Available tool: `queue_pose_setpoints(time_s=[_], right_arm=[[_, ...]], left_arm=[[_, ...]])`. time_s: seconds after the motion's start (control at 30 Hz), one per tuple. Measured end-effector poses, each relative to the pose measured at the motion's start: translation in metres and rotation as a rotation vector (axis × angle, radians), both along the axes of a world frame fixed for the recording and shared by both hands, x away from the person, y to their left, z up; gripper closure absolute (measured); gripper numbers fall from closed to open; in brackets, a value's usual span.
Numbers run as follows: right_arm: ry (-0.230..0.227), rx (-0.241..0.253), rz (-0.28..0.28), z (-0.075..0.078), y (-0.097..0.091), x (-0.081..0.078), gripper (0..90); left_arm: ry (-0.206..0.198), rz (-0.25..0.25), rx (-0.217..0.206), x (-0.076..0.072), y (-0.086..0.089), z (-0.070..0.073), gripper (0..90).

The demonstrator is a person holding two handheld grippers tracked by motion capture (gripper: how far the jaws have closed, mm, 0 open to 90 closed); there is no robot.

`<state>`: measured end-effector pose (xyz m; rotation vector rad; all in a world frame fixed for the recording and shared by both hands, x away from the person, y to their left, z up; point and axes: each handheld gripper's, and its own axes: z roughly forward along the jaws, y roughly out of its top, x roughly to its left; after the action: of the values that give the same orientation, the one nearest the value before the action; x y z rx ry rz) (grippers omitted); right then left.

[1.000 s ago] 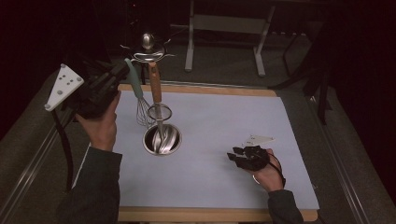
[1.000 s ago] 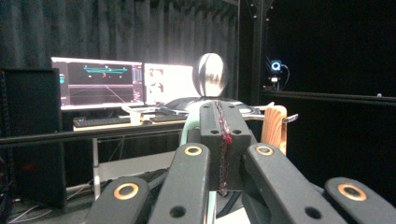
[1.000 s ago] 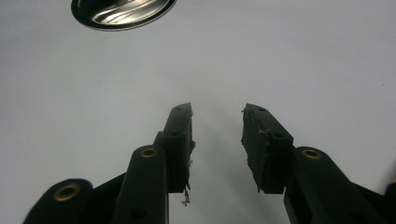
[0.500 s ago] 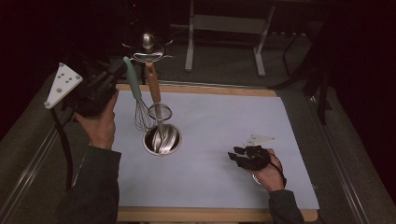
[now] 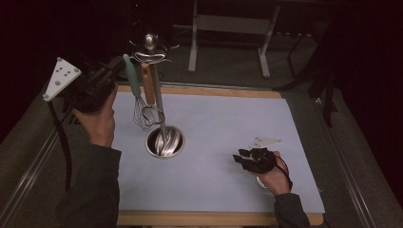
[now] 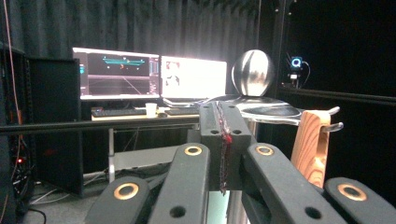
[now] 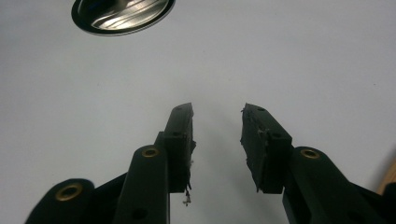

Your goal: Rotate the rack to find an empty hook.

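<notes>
The worktop carries a pale mat with a steel stand on it: round base, tall post, hooks and a ball on top. A wood-handled tool hangs from a hook. The whisk, with a green handle, slants beside the post, wire head low near the base. The left claw is up at the handle's top, jaws pressed together; whether it pinches the handle cannot be told. The right claw rests low over the mat, well apart from the stand, jaws apart and empty.

Dim room, lit mat; monitors glare; near jaws soft-focused.
</notes>
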<state>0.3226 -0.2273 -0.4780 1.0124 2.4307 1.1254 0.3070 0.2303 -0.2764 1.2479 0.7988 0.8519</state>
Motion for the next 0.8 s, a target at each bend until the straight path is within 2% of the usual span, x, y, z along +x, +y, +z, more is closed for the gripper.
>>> queue_pose_setpoints(time_s=[0.23,0.53,0.8], right_arm=[[-0.003,0.001,-0.003,0.001,-0.001,0.000,63.1],[-0.005,0.003,-0.002,0.001,0.000,0.000,63.1],[-0.005,0.003,-0.003,0.001,0.000,0.000,63.1]], left_arm=[[0.013,0.011,0.001,0.005,0.002,0.002,90.0],[0.030,0.022,-0.027,0.015,0.004,0.001,90.0],[0.047,0.034,-0.027,0.021,0.004,0.003,90.0]])
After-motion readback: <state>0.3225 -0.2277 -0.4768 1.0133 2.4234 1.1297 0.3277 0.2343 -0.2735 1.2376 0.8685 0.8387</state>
